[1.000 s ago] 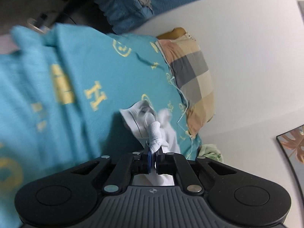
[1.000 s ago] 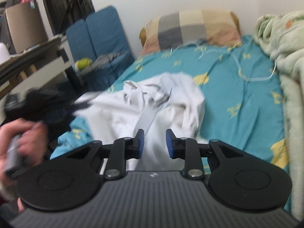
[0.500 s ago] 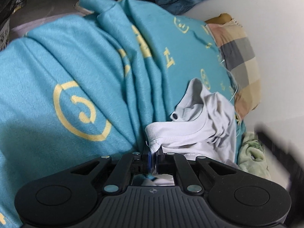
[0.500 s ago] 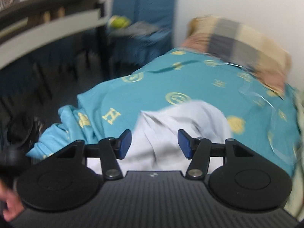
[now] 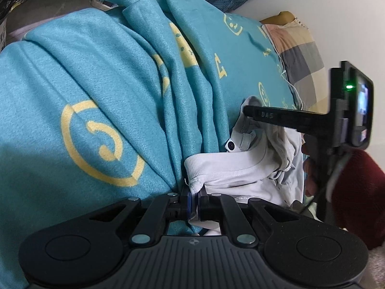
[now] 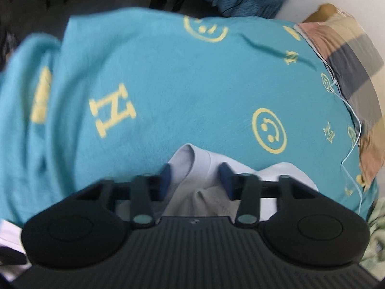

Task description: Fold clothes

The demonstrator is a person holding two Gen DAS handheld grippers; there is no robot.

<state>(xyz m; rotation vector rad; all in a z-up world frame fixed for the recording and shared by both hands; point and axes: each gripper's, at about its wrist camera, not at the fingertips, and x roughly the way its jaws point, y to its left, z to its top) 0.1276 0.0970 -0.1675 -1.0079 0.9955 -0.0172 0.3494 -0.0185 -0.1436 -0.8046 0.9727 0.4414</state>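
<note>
Lying on the teal bedsheet (image 5: 96, 72) just below the plaid pillow (image 6: 349, 60), the white garment (image 5: 240, 168) is being clenched at its ribbed hem by the left gripper (image 5: 194, 201). The right gripper (image 6: 196, 175) jaws are closing around a garment fold, pads not yet pressing.

bed (image 6: 168, 72): teal sheet, yellow prints | on it: white garment (image 5: 240, 168), checked pillow (image 6: 349, 60)
</note>
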